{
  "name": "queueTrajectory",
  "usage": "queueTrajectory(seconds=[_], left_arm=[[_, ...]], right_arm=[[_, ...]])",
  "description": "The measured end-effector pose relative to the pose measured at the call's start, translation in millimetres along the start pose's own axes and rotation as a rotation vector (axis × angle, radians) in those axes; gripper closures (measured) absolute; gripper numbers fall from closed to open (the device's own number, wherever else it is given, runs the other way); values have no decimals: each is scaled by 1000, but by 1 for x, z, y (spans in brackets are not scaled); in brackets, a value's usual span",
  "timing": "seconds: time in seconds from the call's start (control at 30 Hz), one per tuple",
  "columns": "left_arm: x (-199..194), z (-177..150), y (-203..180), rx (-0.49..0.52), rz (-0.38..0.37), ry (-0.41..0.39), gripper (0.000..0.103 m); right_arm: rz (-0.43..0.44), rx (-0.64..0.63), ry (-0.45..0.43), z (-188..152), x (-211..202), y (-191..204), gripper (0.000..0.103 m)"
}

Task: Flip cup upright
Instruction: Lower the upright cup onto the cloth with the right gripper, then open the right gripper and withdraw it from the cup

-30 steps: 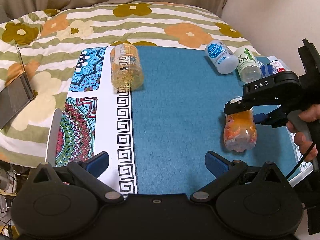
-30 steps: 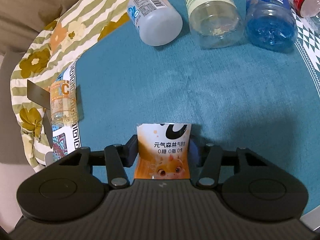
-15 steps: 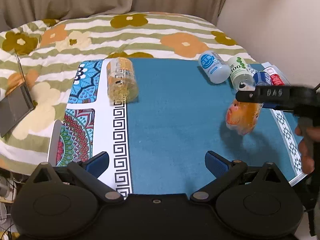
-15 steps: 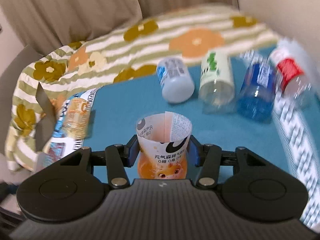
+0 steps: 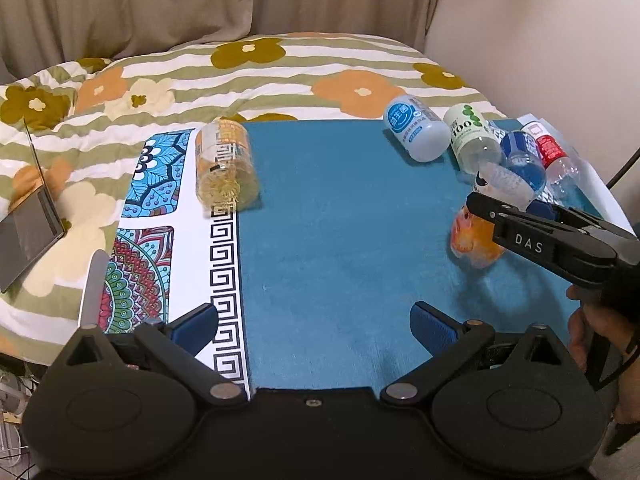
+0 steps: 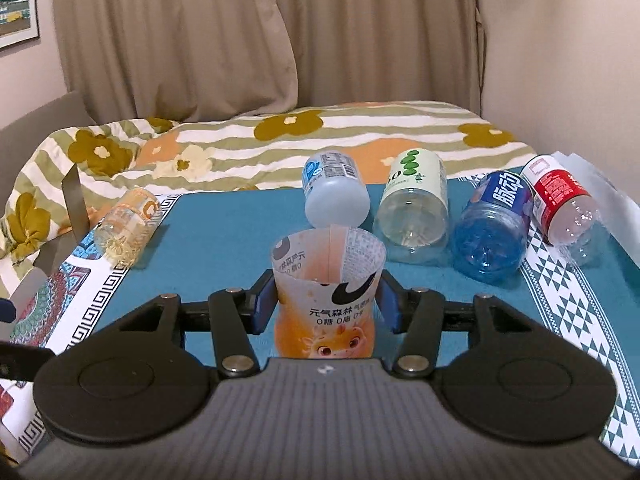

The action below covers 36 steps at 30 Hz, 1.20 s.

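The orange cup [image 6: 326, 300], a cut bottle with a cartoon label, stands nearly upright between the blue pads of my right gripper [image 6: 326, 306], open mouth up. The gripper is shut on it. In the left wrist view the same cup [image 5: 474, 240] hangs a little above the teal mat [image 5: 340, 240], held by the right gripper [image 5: 520, 216]. My left gripper [image 5: 314, 326] is open and empty over the mat's near edge.
A yellow cup [image 5: 224, 172] lies on its side at the mat's left. Several bottle cups lie in a row at the back right: pale blue [image 6: 334, 192], green-label [image 6: 414, 204], blue [image 6: 494, 228], red [image 6: 562, 204]. A flowered blanket [image 5: 260, 76] lies behind.
The right gripper lifted the orange cup off the mat and turned it from lying on its side to nearly upright. The left gripper stayed open and rose slightly.
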State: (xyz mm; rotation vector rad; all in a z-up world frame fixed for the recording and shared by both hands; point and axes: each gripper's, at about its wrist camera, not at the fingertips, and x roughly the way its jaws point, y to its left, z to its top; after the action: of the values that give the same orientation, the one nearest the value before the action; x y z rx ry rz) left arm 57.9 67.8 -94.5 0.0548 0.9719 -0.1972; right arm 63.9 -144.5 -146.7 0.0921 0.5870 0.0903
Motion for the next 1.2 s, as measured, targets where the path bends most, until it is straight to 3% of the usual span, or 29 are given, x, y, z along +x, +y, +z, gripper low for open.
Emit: queueTrajectory(seconds=[0.47,0.53,0.6,0.7,0.87,1.2], left_arm=[[-7,-3,-7,-20,21,-11,0],[-8,-3,-8,-28,24,-13,0],[-9,-3,-10,-34,27,-16,0],[-14,-3,-14,-42,36,-22,0],[-28,-1,-21,-63,54,-42,0],[-65,9,-51,-68,110,-116,0]], right_arm=[[18,-55,28,-6,-11,5,32],[29,-52,36,-5,-11,4,24],[28,-53,38,-4,-12,5,0],[26,-59,30,-3,-15,5,0],[70,-26,100,8,-20,-6,0],[58,-8,149,52,-84,-39,0]])
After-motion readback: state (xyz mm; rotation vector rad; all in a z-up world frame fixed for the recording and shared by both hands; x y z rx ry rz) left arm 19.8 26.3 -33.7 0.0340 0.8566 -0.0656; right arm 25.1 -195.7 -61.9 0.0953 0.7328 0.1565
